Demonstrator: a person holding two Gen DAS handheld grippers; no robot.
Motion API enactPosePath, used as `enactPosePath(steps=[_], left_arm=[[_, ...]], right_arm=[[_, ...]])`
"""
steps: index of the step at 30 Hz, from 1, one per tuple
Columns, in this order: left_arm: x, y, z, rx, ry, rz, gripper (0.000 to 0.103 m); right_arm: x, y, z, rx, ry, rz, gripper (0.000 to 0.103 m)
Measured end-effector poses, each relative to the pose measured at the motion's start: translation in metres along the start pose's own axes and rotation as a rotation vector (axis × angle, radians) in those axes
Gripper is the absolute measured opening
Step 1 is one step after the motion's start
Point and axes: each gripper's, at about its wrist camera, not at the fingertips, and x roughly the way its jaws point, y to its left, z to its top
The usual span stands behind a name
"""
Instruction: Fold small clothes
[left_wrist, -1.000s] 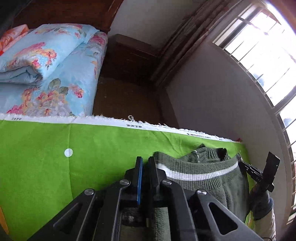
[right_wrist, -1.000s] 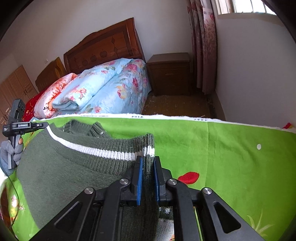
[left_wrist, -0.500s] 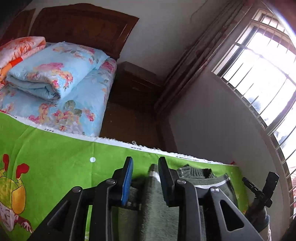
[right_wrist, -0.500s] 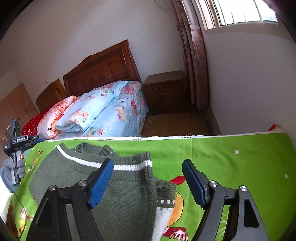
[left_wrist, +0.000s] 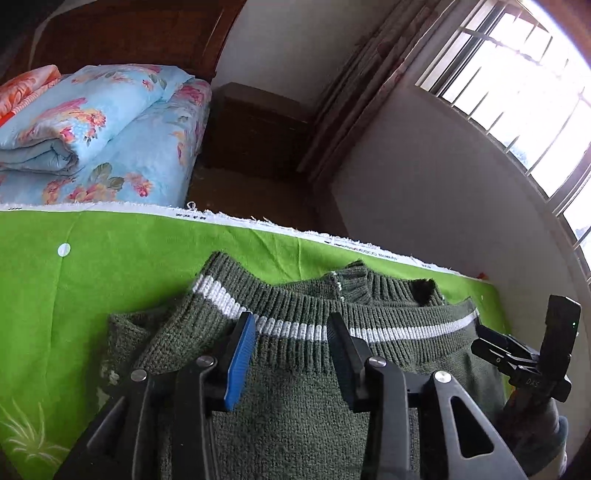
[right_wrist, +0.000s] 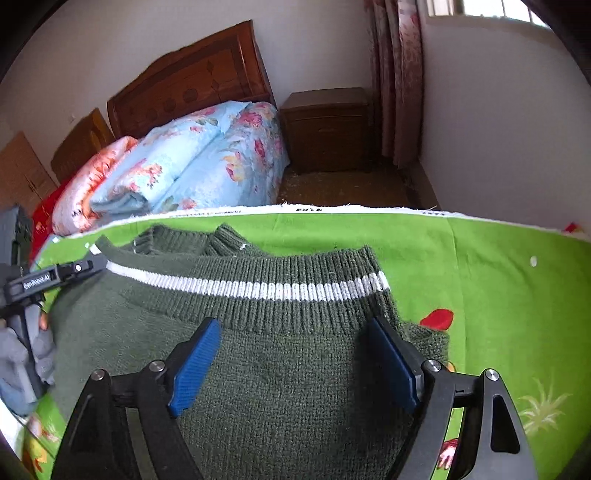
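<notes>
A small dark green knitted sweater with a white stripe along its ribbed hem lies folded on the green printed cloth. It also shows in the right wrist view. My left gripper is open and empty, its jaws spread just above the ribbed hem. My right gripper is open wide and empty over the sweater's right part. The right gripper also shows at the sweater's right edge in the left wrist view; the left one at the left edge in the right wrist view.
The green cloth ends in a white frayed edge at the far side. Beyond it are a bed with floral quilts, a wooden nightstand, curtains and a wall under a window.
Both grippers were shut on the sweater's hem one second ago. They have opened and let go, and the sweater now lies flat on the cloth.
</notes>
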Motion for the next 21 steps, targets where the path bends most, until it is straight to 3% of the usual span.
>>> enactPosePath(steps=[7, 11, 14, 15, 16, 18, 21], left_arm=[[0.002, 0.002, -0.002, 0.005, -0.016, -0.022, 0.041], [0.0, 0.004, 0.0, -0.009, -0.023, -0.043, 0.041], [-0.002, -0.003, 0.001, 0.003, -0.014, -0.001, 0.041], [-0.006, -0.007, 0.001, 0.009, -0.013, 0.02, 0.041], [-0.015, -0.012, -0.001, 0.013, -0.028, 0.03, 0.041], [-0.041, -0.02, -0.008, 0.036, -0.084, 0.029, 0.041], [-0.073, -0.039, -0.031, 0.136, -0.117, 0.1, 0.041]], right_arm=[[-0.001, -0.005, -0.004, 0.03, -0.049, 0.029, 0.103], [-0.009, -0.02, -0.004, 0.108, -0.088, 0.124, 0.103], [-0.019, -0.026, -0.004, 0.152, -0.123, 0.159, 0.103], [-0.027, -0.027, -0.004, 0.159, -0.144, 0.127, 0.103], [-0.038, -0.026, -0.005, 0.17, -0.168, 0.096, 0.103], [-0.064, -0.02, -0.01, 0.179, -0.22, 0.113, 0.103], [-0.098, 0.006, -0.028, 0.095, -0.263, 0.111, 0.103]])
